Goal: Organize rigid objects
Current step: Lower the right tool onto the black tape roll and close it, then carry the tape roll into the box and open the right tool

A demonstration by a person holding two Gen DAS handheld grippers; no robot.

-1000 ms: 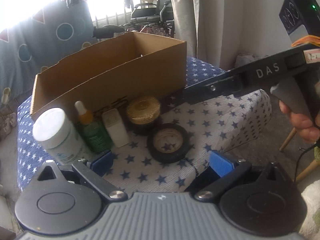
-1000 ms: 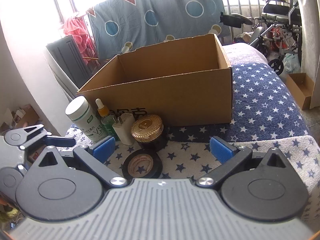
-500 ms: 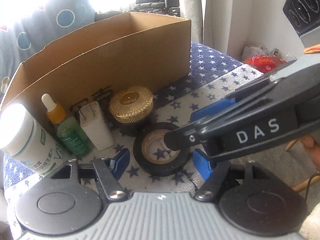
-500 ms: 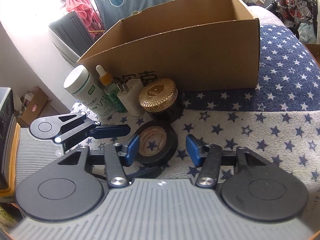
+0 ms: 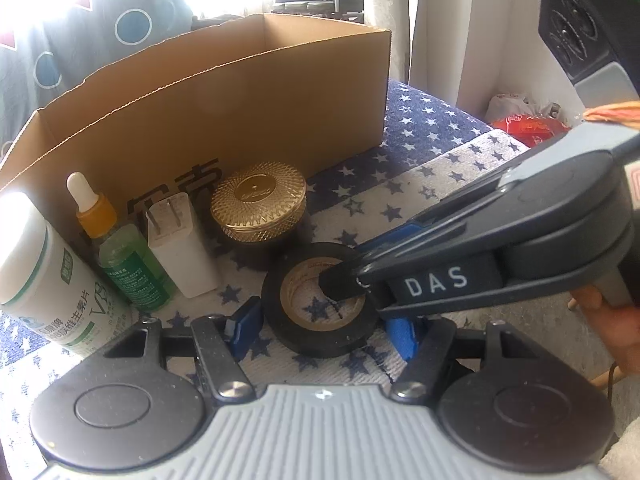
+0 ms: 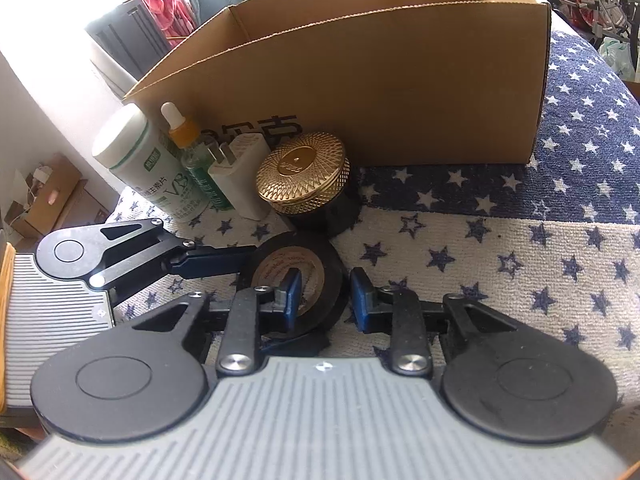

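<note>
Tape roll (image 5: 320,312) lies flat on the star-patterned cloth (image 6: 500,248), and both grippers now work on it at once. A second ago both sets of jaws stood fully spread, well short of it; I have since brought both hands down and forward.

Left gripper (image 5: 320,334): jaws closing, pads flanking the roll's outer rim on either side, left pad at the rim. Contact on the right pad I cannot tell; the other gripper hides it.

Right gripper (image 6: 326,300): jaws closing fast, one finger inside the roll's cardboard core, the other outside the black wall, so the wall sits between them. Whether the outer pad presses yet I cannot tell.

Just beyond the roll, ahead of both grippers, the gold-lidded jar (image 6: 304,178) stands nearly touching it. Further left: white plug adapter (image 5: 180,248), green dropper bottle (image 5: 128,264), white supplement bottle (image 5: 44,276), all in a row against the cardboard box (image 6: 400,92). None of these has shifted since the earlier frames.
</note>
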